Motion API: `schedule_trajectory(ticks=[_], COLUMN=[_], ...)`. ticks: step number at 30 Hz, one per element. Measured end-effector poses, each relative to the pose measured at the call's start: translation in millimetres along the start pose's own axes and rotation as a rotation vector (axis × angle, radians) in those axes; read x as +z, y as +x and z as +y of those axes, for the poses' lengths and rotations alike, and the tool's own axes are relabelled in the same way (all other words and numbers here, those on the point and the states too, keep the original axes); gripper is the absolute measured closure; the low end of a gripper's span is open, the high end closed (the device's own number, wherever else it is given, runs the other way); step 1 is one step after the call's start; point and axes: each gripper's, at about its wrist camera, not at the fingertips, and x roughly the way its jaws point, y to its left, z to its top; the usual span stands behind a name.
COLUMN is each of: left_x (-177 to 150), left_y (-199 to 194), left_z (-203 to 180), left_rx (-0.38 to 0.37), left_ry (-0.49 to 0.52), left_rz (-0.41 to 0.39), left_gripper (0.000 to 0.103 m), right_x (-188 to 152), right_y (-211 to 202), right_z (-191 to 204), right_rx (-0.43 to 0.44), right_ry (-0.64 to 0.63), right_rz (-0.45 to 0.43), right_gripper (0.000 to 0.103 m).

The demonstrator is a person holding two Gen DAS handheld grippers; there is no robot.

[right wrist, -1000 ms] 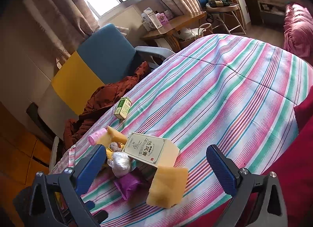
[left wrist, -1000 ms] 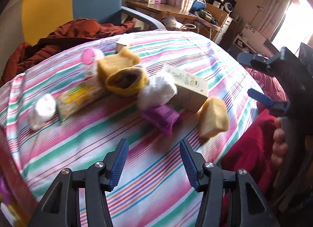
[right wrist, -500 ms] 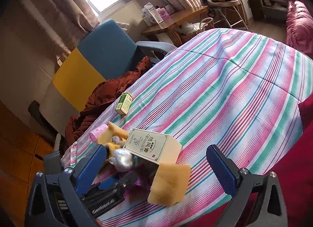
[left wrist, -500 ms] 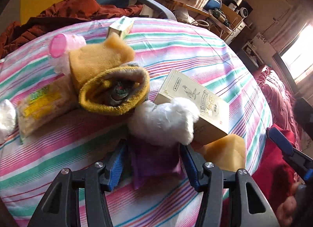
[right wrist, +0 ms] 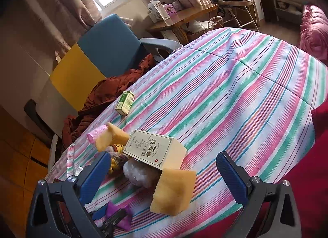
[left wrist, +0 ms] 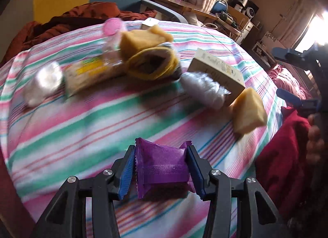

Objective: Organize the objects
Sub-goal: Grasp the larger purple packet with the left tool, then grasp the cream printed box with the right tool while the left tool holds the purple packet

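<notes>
Your left tongs (left wrist: 162,168) pinch the purple packet (left wrist: 163,168) between both blue pads, above the striped cloth (left wrist: 82,127), while your right tongs (right wrist: 164,176) stay spread wide over the yellow sponge (right wrist: 172,192).

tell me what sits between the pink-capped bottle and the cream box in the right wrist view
In the right wrist view, a yellow sponge sits between the pink-capped bottle and the cream box, leaning against both.

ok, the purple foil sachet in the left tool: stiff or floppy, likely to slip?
The purple crinkle-edged foil sachet bulges between the left tool's blue pads, so probably soft and light. Its glossy film may slip, though the pads look ribbed. It is pinched across its width, so the ends probably won't sag much.
</notes>
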Motion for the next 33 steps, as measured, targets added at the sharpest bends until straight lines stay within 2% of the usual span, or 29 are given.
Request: schedule_trajectory(ticks=[4, 8, 11, 18, 22, 24, 26, 27, 31, 33], left_x=[-24, -32, -30, -28, -31, -31, -30, -30, -31, -32], left_y=[-18, -24, -21, -19, -22, -21, -21, -20, -20, -21], left_z=[16, 21, 22, 24, 27, 27, 27, 26, 26, 24], left_rx=[0.007, -0.001, -0.011, -0.039, -0.044, -0.044, -0.043, -0.043, -0.038, -0.031], left_ry=[-0.019, -0.03, -0.042, -0.062, -0.065, -0.065, -0.062, -0.061, -0.056, -0.046], left_rz=[-0.02, -0.023, -0.021, -0.032, -0.036, -0.035, -0.034, -0.036, -0.043, -0.05], left_gripper=[0.053, 0.053, 0.053, 0.053, 0.053, 0.053, 0.053, 0.053, 0.053, 0.053], right_x=[-2, -1, 6, 17, 13, 10, 10, 11, 12, 14], right_y=[6, 20, 35, 87, 118, 128, 134, 134, 123, 110], right_z=[9, 25, 44, 71, 69, 69, 67, 65, 59, 59], right_rx=[-0.03, -0.044, -0.089, -0.188, -0.189, -0.203, -0.21, -0.206, -0.178, -0.164], right_ry=[-0.05, -0.148, -0.299, -0.626, -0.67, -0.679, -0.659, -0.654, -0.607, -0.586], right_rz=[0.034, 0.104, 0.136, 0.295, 0.406, 0.417, 0.415, 0.414, 0.397, 0.361], right_gripper=[0.0, 0.0, 0.0, 0.006, 0.011, 0.026, 0.046, 0.05, 0.051, 0.051])
